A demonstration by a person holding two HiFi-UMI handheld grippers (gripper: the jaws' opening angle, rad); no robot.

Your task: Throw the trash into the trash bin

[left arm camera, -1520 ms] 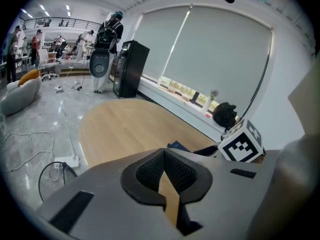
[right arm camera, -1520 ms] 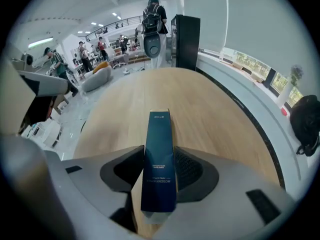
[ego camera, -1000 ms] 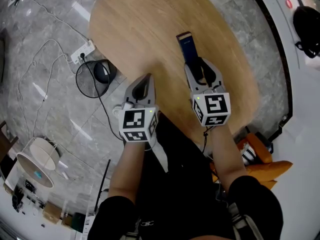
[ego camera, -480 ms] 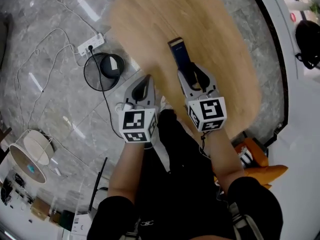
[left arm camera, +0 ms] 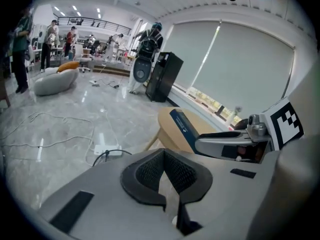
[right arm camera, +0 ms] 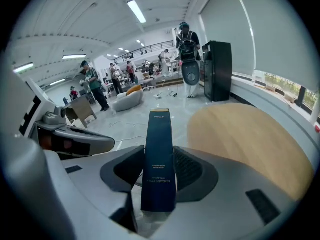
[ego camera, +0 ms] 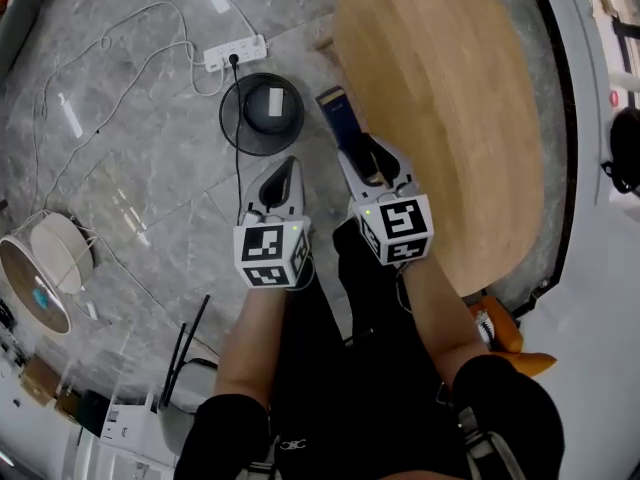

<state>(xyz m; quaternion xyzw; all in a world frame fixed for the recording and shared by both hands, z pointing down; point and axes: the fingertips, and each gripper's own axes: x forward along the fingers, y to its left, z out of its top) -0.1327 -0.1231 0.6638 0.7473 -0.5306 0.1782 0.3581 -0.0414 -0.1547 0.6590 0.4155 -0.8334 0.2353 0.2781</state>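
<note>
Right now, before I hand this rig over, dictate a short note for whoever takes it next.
Left gripper: shut, empty.
Right gripper: shut on the dark blue box, which sticks out past its jaws.
Round black bin: on the floor just ahead of both grippers, beside the wooden table.
Done: box picked up.
Left: carry it over the bin and release.

The print on the dark blue box (right arm camera: 158,134) is too small to read, and its lower end hides between the fingers (right arm camera: 189,170) of the right gripper (right arm camera: 158,165). The head view's top edge cuts off the bench (ego camera: 450,118)
</note>
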